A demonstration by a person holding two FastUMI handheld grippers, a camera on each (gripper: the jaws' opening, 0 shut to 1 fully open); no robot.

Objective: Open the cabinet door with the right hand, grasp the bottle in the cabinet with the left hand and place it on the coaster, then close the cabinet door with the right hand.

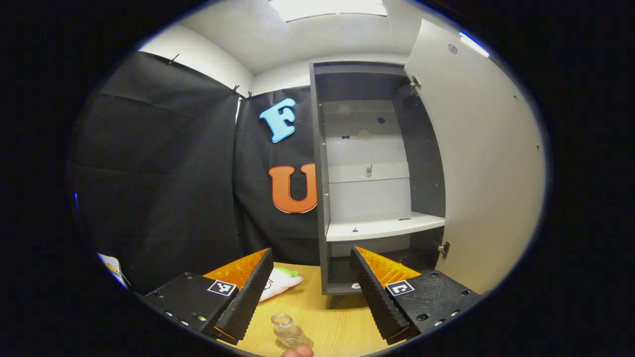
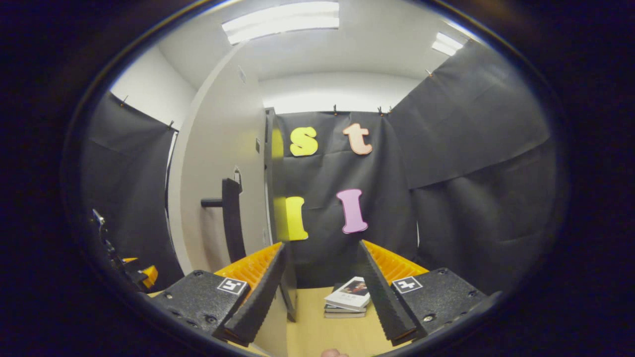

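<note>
Left gripper view faces open cabinet [image 1: 369, 198]; right gripper view near door [image 2: 218, 188]; door shared.

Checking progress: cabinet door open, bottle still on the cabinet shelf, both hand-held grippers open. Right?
Not quite. The bottle is no longer on the shelf; the left gripper view shows it standing on the table. The cabinet door is open, both hand-held grippers open.

One cabinet [image 1: 369, 173] stands on the table [image 1: 342, 322], with one door [image 1: 481, 163] swung wide and one dark handle [image 2: 230, 218] on that door. Inside it, one pale shelf [image 1: 384, 227] can be counted. One clear bottle [image 1: 286, 329] sits on what seems to be one coaster [image 1: 302, 343], though the edge of the left gripper view blurs it. One soft toy [image 1: 280, 281] lies on the table. Books [image 2: 347, 300] form one stack, perhaps three volumes. Two grippers: left gripper [image 1: 311, 292], right gripper [image 2: 322, 292].
</note>
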